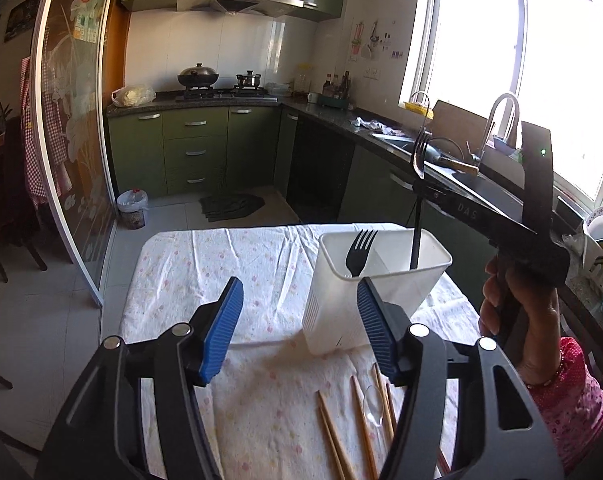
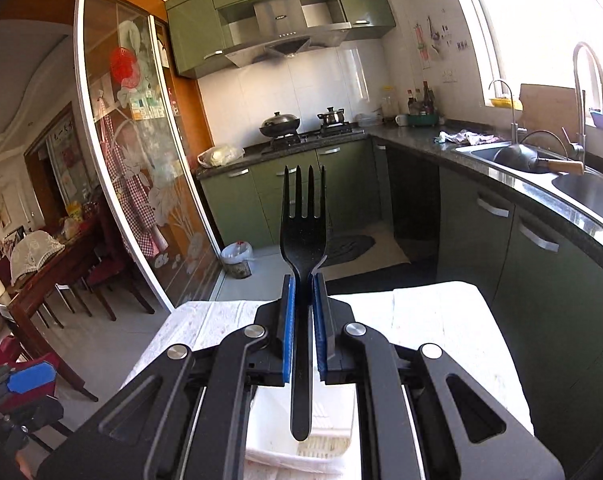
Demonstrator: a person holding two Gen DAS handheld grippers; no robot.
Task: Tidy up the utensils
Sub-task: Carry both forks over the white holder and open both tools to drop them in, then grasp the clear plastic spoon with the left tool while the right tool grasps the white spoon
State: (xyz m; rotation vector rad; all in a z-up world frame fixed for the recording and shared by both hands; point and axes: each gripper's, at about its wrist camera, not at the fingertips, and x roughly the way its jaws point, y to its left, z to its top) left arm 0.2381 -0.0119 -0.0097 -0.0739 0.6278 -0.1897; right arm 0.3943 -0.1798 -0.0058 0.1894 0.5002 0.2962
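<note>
A white plastic utensil holder [image 1: 381, 280] stands on the cloth-covered table [image 1: 237, 280]; one black fork [image 1: 359, 252] stands inside it. My right gripper [image 2: 301, 284] is shut on a second black fork [image 2: 303, 232], tines up, its handle hanging over the holder's opening [image 2: 325, 444]. In the left wrist view that fork [image 1: 418, 184] hangs upright with its handle dipping into the holder. My left gripper [image 1: 299, 320] is open and empty, just in front of the holder. Wooden chopsticks [image 1: 337, 436] and a clear plastic spoon [image 1: 375, 404] lie on the cloth below it.
The table's far edge faces the kitchen floor, with a bin [image 1: 132, 208] and a dark mat [image 1: 231, 206]. A counter with sink and faucet [image 2: 581, 92] runs along the right. A glass sliding door [image 2: 141, 140] stands at the left.
</note>
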